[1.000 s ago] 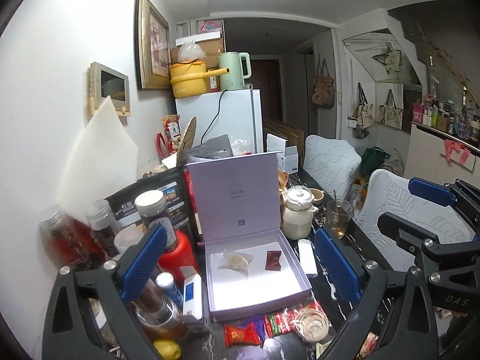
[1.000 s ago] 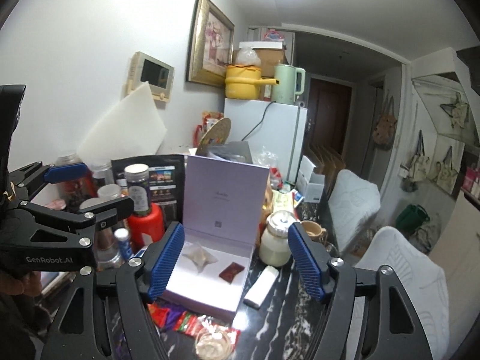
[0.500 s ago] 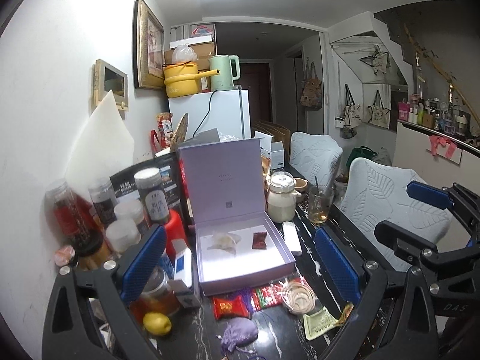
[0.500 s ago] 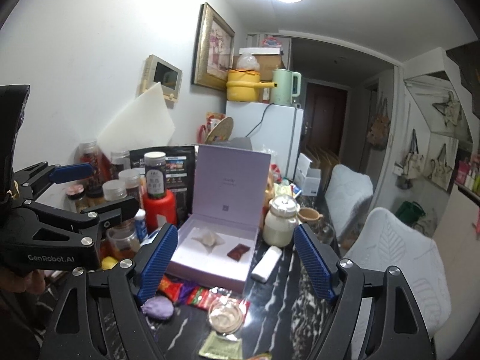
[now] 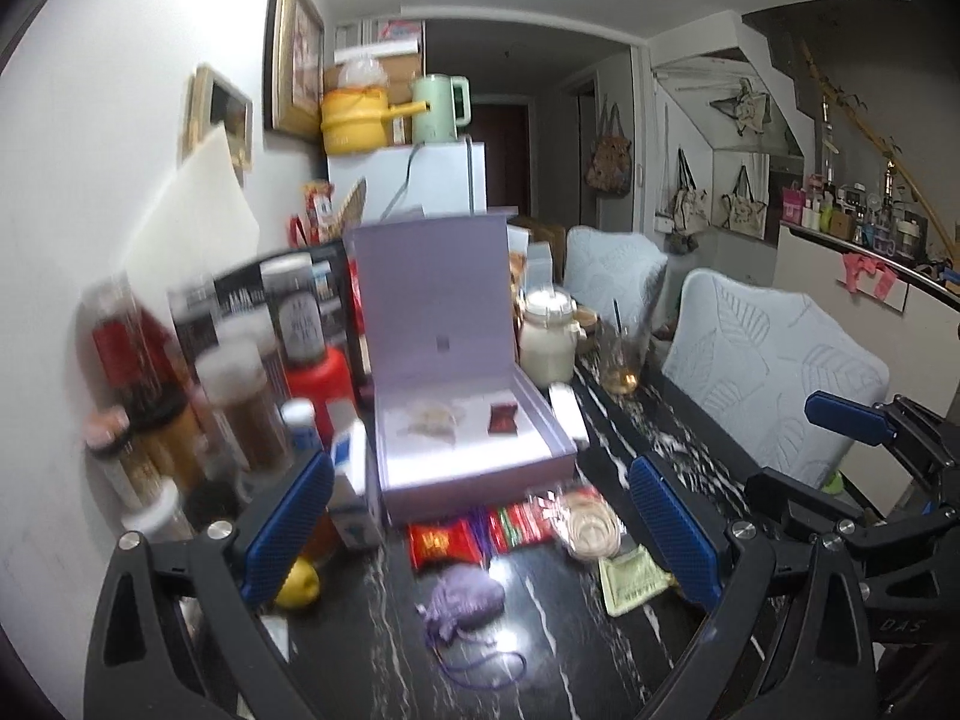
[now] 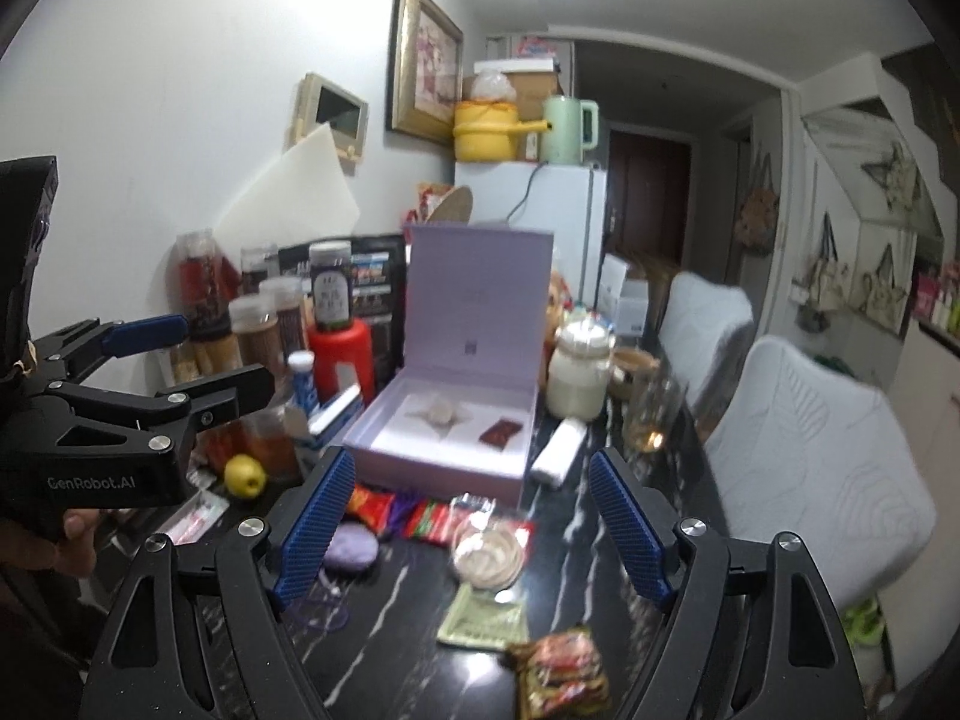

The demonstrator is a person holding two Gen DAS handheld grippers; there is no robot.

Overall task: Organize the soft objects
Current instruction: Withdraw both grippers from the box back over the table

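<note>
An open lilac box [image 5: 480,468] stands on the dark marble table with its lid upright. Inside lie a pale crumpled packet [image 5: 432,417] and a dark red packet [image 5: 503,418]. In front of the box are red snack packets [image 5: 441,543], a clear round packet [image 5: 588,528], a green sachet [image 5: 633,579] and a purple drawstring pouch [image 5: 465,597]. My left gripper [image 5: 480,531] is open, above the pouch, with nothing held. My right gripper [image 6: 474,525] is open too, over the clear packet [image 6: 489,552], with the pouch [image 6: 353,545] by its left finger and a snack bag [image 6: 561,672] below.
Jars, bottles and a red canister [image 5: 315,378] crowd the left side by the wall, with a lemon [image 5: 298,585] at their front. A white jar [image 5: 547,336], a glass [image 5: 624,360] and a white tube [image 6: 558,447] stand right of the box. Padded chairs [image 5: 774,372] line the table's right edge.
Both grippers have drawn back from the box and sunk lower. The pouch, the green sachet and the snack bag have come into view. The right jaws have widened a little.
</note>
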